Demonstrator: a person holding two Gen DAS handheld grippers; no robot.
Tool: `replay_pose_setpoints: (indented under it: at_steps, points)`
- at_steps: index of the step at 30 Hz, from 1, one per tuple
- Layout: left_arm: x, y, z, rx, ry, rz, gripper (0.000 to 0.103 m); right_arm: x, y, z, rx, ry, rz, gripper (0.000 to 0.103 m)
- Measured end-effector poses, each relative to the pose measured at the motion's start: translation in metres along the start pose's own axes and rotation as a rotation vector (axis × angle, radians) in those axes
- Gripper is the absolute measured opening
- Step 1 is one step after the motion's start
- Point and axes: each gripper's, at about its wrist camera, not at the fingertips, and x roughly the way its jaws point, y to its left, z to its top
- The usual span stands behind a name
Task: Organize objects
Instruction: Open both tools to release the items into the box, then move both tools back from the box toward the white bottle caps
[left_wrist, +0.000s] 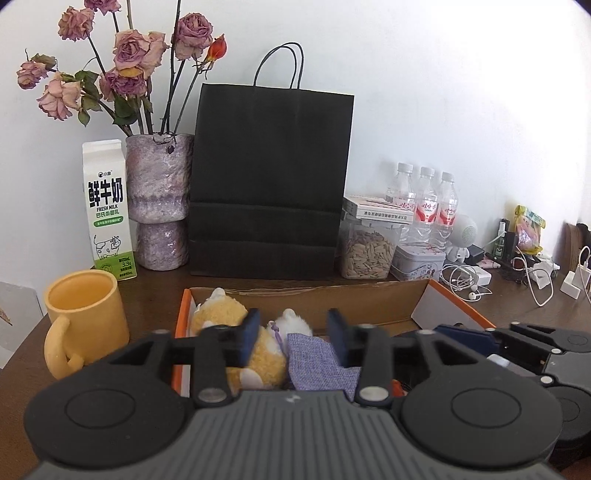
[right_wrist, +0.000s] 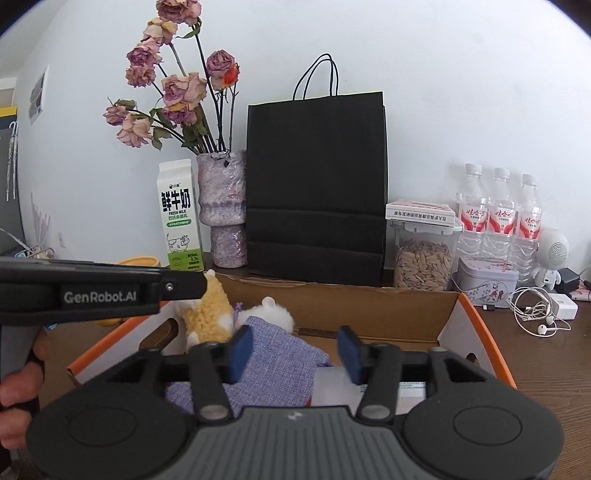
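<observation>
A dark brown wooden tabletop (right_wrist: 546, 354) runs up to a plain white wall (left_wrist: 424, 92), and against that wall stand a white-and-green milk carton (left_wrist: 109, 210), a mottled purple ceramic vase of dried pink roses (left_wrist: 160, 199), a tall black paper carrier bag (left_wrist: 271, 181), a clear plastic jar of seeds (left_wrist: 365, 253) and three clear water bottles with red labels (right_wrist: 500, 218). A yellow ceramic mug (left_wrist: 85, 317) sits near the left edge, white earphone cables (right_wrist: 535, 314) lie to the right. In front is an open cardboard box with orange rim (right_wrist: 476, 317), holding a tan-and-white plush toy (left_wrist: 221, 314) and a lilac woven fabric pouch (right_wrist: 273, 354). The left gripper (left_wrist: 291, 334) and right gripper (right_wrist: 295, 352) both hover over the box with jaws apart, gripping nothing.
</observation>
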Motion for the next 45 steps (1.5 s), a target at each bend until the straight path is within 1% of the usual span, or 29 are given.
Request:
replay_pose_setpoints:
  at_steps: [1, 2, 3, 5, 7, 10, 17, 21, 24, 29, 34, 37, 41, 42, 44, 45]
  points:
    - [-0.001, 0.0, 0.0, -0.002, -0.013, 0.013, 0.085, -0.001, 0.001, -0.001, -0.007, -0.005, -0.013, 0.086]
    - [-0.002, 0.0, 0.0, -0.002, -0.026, 0.024, 0.099, -0.001, 0.001, -0.001, -0.014, -0.009, -0.03, 0.099]
    - [-0.003, 0.0, 0.0, 0.001, -0.038, 0.035, 0.103, 0.0, 0.002, -0.002, -0.02, -0.013, -0.046, 0.102]
    - [-0.007, -0.001, -0.001, 0.007, -0.057, 0.052, 0.103, 0.0, 0.002, -0.001, -0.02, -0.012, -0.064, 0.103]
    - [-0.012, 0.0, 0.0, 0.002, -0.063, 0.055, 0.103, 0.0, 0.001, -0.001, -0.011, -0.006, -0.057, 0.103]
    - [-0.024, 0.003, 0.002, -0.023, -0.071, 0.086, 0.103, -0.004, 0.001, 0.002, -0.001, -0.013, -0.049, 0.103]
    - [-0.076, 0.005, 0.003, -0.042, -0.12, 0.16, 0.103, -0.038, 0.007, 0.008, 0.005, -0.064, -0.022, 0.103]
    - [-0.102, 0.004, -0.004, -0.039, -0.11, 0.199, 0.103, -0.061, 0.012, 0.0, -0.01, -0.059, -0.003, 0.103]
    - [-0.118, 0.003, -0.013, -0.038, -0.091, 0.211, 0.103, -0.08, 0.014, -0.01, -0.023, -0.043, 0.012, 0.103]
    - [-0.135, 0.001, -0.034, -0.044, -0.043, 0.225, 0.103, -0.106, 0.019, -0.031, -0.05, 0.001, 0.047, 0.103]
    - [-0.146, 0.002, -0.055, -0.046, 0.02, 0.236, 0.103, -0.118, 0.028, -0.052, -0.077, 0.069, 0.09, 0.103]
    - [-0.149, 0.003, -0.066, -0.037, 0.055, 0.24, 0.103, -0.117, 0.035, -0.063, -0.103, 0.122, 0.123, 0.103]
    - [-0.15, 0.008, -0.075, -0.04, 0.093, 0.245, 0.103, -0.1, 0.046, -0.07, -0.138, 0.19, 0.153, 0.102]
    - [-0.15, 0.009, -0.076, -0.043, 0.098, 0.245, 0.103, -0.094, 0.049, -0.071, -0.141, 0.203, 0.159, 0.101]
    - [-0.149, 0.01, -0.078, -0.052, 0.106, 0.248, 0.103, -0.08, 0.052, -0.071, -0.135, 0.232, 0.175, 0.091]
    - [-0.148, 0.011, -0.078, -0.055, 0.108, 0.247, 0.103, -0.073, 0.055, -0.071, -0.134, 0.246, 0.182, 0.088]
